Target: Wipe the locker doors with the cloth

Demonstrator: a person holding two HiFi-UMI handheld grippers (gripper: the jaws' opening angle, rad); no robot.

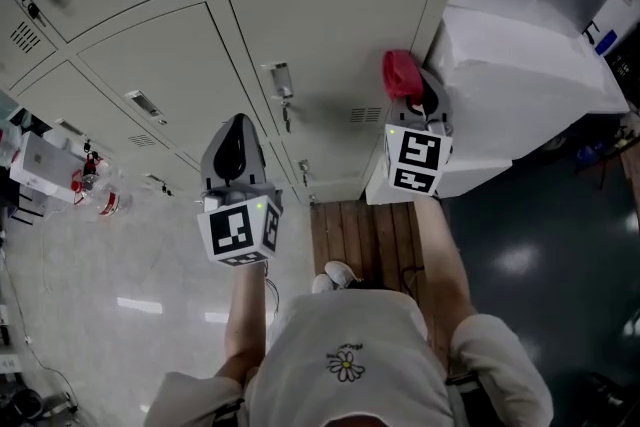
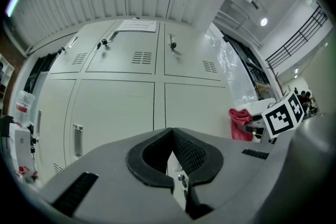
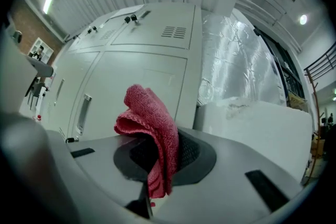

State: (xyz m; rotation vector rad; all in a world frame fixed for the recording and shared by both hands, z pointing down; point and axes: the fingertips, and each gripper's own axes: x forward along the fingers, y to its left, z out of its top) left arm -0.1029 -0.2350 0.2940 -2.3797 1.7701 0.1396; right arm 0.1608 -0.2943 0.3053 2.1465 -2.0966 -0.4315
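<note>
Pale grey-green painted metal locker doors point(image 1: 330, 45) filled the far side of the scene, set with vents, latches and recessed handles, and a bulky white shape wrapped in clear plastic sheeting point(image 1: 520, 65) stood just to their right. The left gripper point(image 1: 236, 130) hung near the doors with its jaws together at the tips and nothing between them. The right gripper point(image 1: 408, 93), farther right by the lockers' right edge, was clamped on a small red terry cloth point(image 1: 400, 71). In the right gripper view the cloth point(image 3: 151, 123) was pinched at its lower folds, with a loose wad rising beyond the jaws. It looked light, soft and limp, likely to bunch and drag on the smooth paint and to snag on the latches. Holding it low, across several layers, seemed the sound place, leaving the wad free as the wiping face.
</note>
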